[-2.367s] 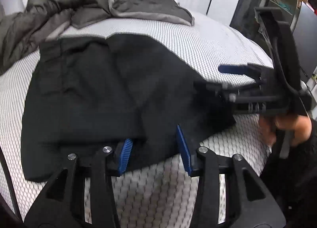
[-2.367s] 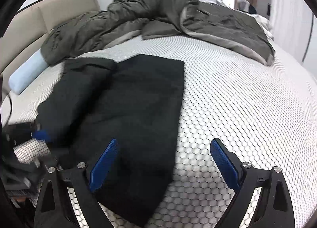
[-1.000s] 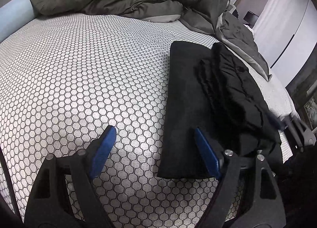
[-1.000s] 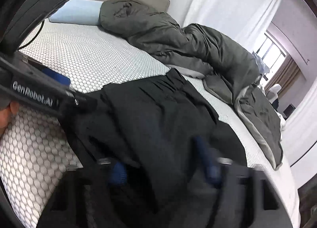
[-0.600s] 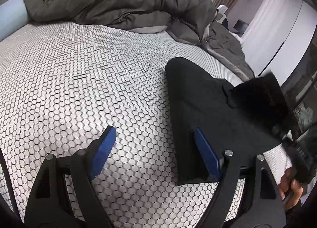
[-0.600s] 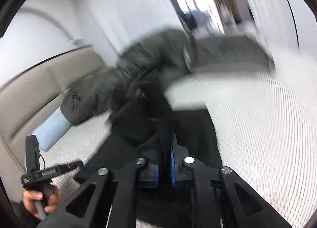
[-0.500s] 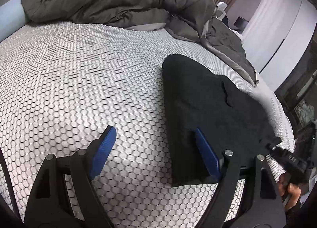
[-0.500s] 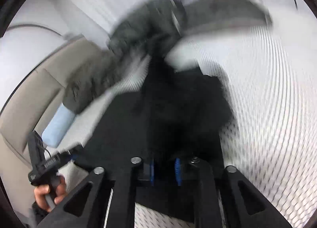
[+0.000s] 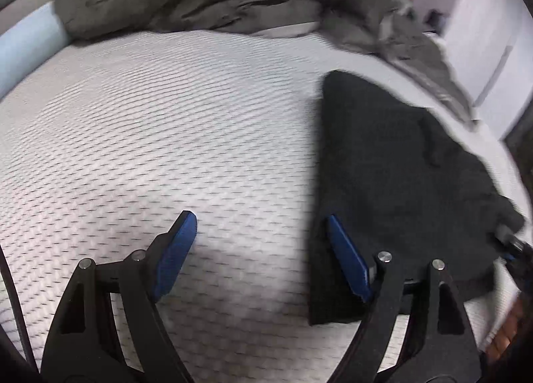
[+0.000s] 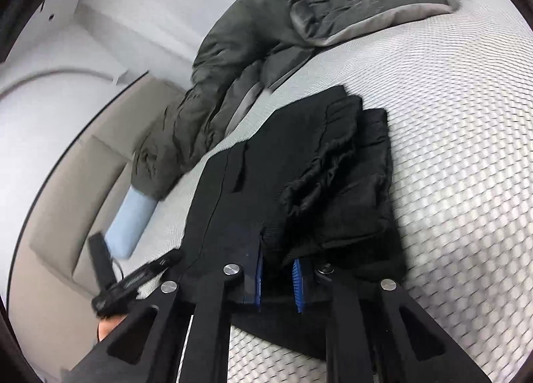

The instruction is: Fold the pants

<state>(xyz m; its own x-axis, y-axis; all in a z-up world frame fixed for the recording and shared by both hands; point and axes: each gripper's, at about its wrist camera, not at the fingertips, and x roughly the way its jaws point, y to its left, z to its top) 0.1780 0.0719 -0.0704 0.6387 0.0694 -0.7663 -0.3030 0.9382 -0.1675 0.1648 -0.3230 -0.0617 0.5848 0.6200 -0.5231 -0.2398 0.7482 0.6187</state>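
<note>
Here, black pants (image 10: 299, 189) lie folded on the honeycomb-patterned mattress (image 10: 466, 116), near the rumpled grey duvet (image 10: 233, 59)

The right gripper (image 10: 278, 278) pinches a near edge, pads nearly closed on cloth; the left gripper (image 9: 263, 256) hangs wide and empty just beside the pants (image 9: 393, 163). They look soft, light and floppy, so layers may slip: better to grasp at folded edges or corners. No writing is legible
</note>
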